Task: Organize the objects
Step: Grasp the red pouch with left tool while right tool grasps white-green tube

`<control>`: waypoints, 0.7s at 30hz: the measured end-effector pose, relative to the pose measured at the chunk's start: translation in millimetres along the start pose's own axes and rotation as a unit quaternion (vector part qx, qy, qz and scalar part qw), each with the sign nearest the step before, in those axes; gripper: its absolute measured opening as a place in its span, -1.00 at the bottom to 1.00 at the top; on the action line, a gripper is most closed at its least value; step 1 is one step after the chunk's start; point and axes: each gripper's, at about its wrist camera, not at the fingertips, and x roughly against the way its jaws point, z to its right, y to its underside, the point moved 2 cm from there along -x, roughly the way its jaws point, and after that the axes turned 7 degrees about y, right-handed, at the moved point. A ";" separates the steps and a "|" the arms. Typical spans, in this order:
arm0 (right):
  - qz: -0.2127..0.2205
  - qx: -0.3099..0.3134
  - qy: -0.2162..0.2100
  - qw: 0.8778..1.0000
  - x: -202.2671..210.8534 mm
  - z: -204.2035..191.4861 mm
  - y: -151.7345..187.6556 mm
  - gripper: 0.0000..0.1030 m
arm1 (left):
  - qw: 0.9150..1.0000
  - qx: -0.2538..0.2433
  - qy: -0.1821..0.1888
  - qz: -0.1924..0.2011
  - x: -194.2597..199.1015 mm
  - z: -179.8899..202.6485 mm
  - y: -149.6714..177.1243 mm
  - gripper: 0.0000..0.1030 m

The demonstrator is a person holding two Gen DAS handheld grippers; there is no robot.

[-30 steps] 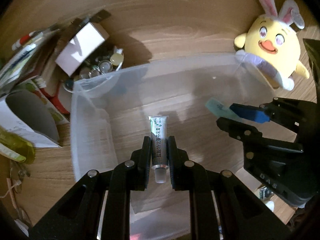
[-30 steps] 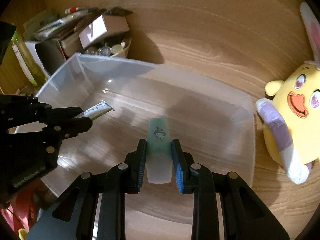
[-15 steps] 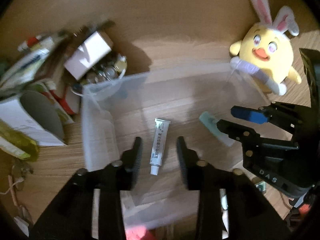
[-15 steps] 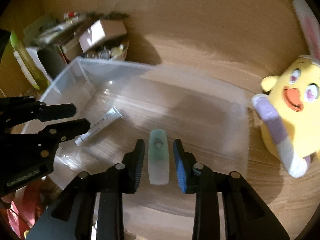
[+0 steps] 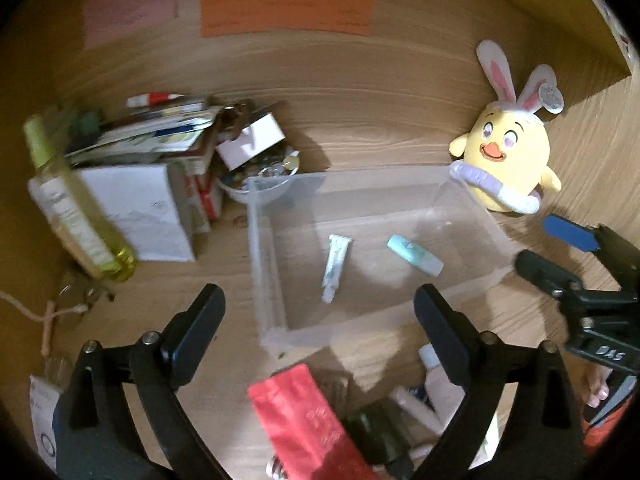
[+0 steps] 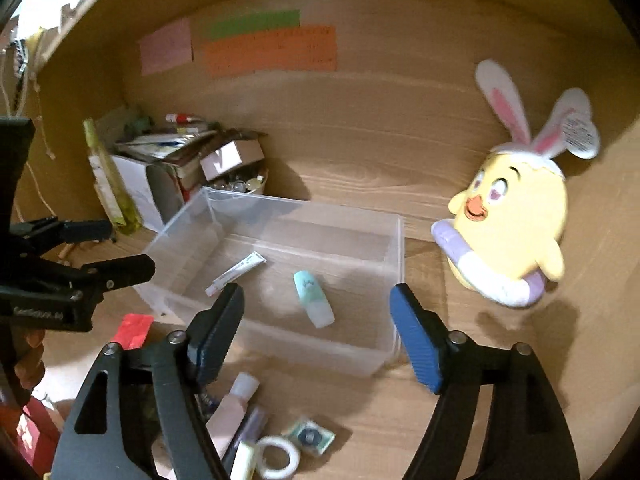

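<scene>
Landmark for this inspection: the clear plastic bin [image 5: 264, 280] on the wooden desk.

Left of the bin: a clutter stack comprising a yellow bottle [image 5: 76, 208], a white box [image 5: 136, 212] and a small bowl of oddments [image 5: 260, 184] touching the bin's far left corner. None of it has been sorted.

Inside the bin: a white tube [image 5: 335, 266] lies toward the left, a mint-capped bottle [image 5: 414, 255] toward the right, apart from each other. Two items are judged stowed.

In front of the bin: a red packet [image 5: 308, 416], a pale tube [image 6: 234, 408], a tape roll [image 6: 278, 456] and a small square packet [image 6: 310, 437] wait on the desk. Much of the job appears outstanding.

Right of the bin: a yellow plush chick [image 6: 512, 224] stands just beside the wall.

The left gripper [image 5: 316, 332] hangs above the bin's near left corner, jaws opening wide, nothing between them. The right gripper [image 6: 316, 328] sits over the near wall, jaws opening, likewise empty.
</scene>
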 end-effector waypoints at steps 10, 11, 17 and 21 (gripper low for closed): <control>-0.026 -0.025 0.004 0.999 11.1 -0.2 61.8 0.41 | 0.999 0.014 -0.018 -0.024 0.3 -9.3 57.2 0.88; -0.029 -0.026 0.006 0.999 10.7 -1.3 68.7 0.41 | 0.999 0.016 -0.018 -0.024 -0.3 -9.5 63.0 0.88; -0.057 -0.032 -0.005 0.998 9.1 -7.0 106.2 0.41 | 0.999 0.024 -0.032 -0.016 1.2 -6.0 92.7 0.88; -0.075 -0.046 -0.022 0.996 8.3 -7.5 122.5 0.40 | 0.999 0.026 -0.031 -0.022 -2.7 -1.8 108.6 0.88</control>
